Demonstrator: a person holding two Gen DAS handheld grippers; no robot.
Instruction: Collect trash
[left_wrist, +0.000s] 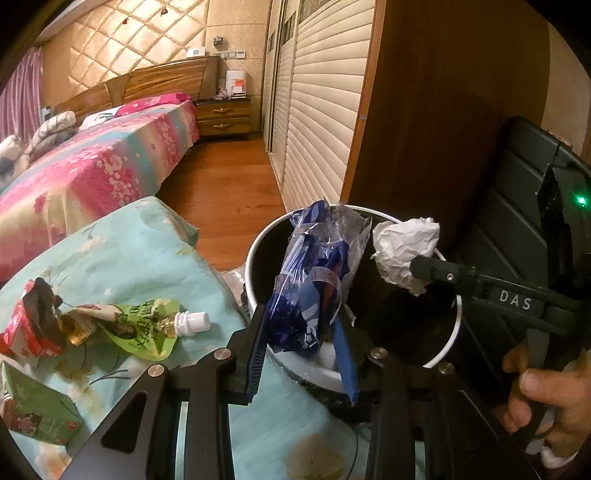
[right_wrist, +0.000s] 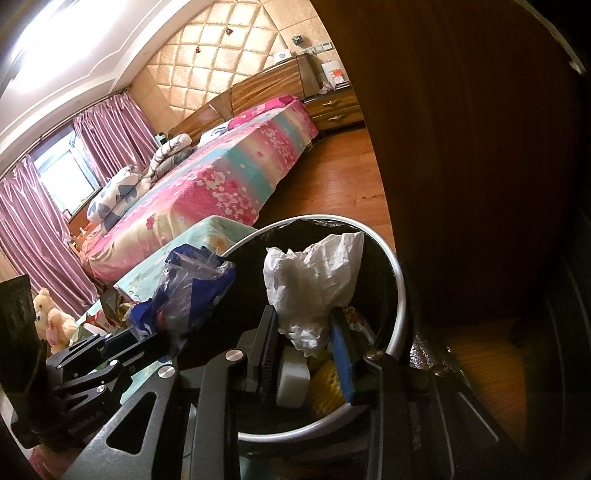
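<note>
I saw a round trash bin (left_wrist: 448, 350) with a white rim and a dark inside. Down in the bin lay a white block (right_wrist: 291, 382) and something yellow (right_wrist: 327, 384).

My left gripper (left_wrist: 301, 334) was pinching a blue and clear plastic wrapper (left_wrist: 314, 280). The wrapper was crinkled and stood up tall, right over the near edge of the bin.

My right gripper (right_wrist: 306, 343) was pinching a ball of white paper (right_wrist: 314, 280). The paper was all crumpled, and it hung over the open mouth of the bin.

Just left of the bin was a surface with a light blue flowery cloth (left_wrist: 140, 251). On the cloth lay a squashed green pouch (left_wrist: 151, 325) with a white cap, a red wrapper (left_wrist: 29, 325) touching it, and a green box (left_wrist: 37, 406) nearer to me.

Far behind the bin was a bed (left_wrist: 99, 162) with a pink flowery cover.
</note>
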